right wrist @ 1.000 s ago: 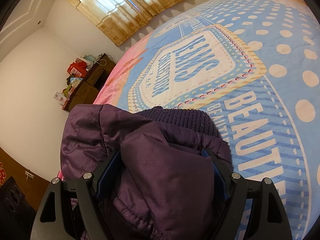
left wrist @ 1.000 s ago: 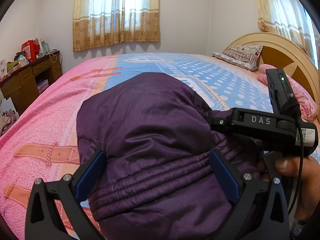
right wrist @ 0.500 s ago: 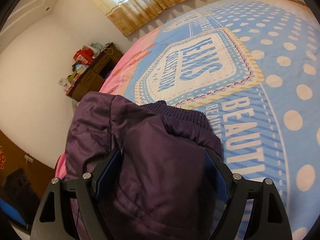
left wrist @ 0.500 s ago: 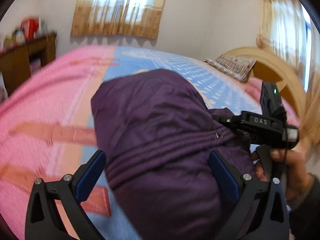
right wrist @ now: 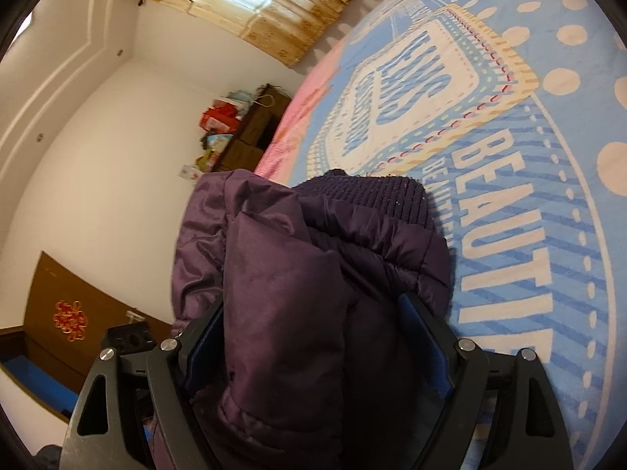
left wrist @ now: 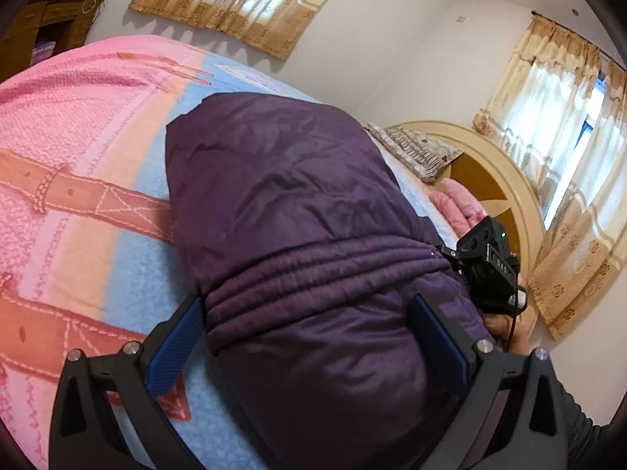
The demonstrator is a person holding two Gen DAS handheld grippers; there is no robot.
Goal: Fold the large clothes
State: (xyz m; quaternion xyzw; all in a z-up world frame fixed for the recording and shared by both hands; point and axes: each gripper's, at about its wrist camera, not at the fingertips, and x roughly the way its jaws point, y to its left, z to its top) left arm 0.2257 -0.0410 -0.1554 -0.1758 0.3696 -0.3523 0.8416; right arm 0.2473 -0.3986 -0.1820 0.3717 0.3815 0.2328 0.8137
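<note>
Curtained windows (left wrist: 243, 4) look onto our bed (left wrist: 78, 180), where the purple jacket (left wrist: 282, 196) lies bunched on the blue-and-pink blanket (right wrist: 529, 156). Our left claw (left wrist: 309, 333) is clamped on its gathered hem; our right claw (right wrist: 313, 337) is clamped on a thick fold.

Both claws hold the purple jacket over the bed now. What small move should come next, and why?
Probably lower both claws together and lay the jacket flat on the blanket. The left claw and the right claw are each shut on a thick bunch of it, and the knit cuff sits crumpled on top, so it looks too bundled to fold neatly in the air.
</note>
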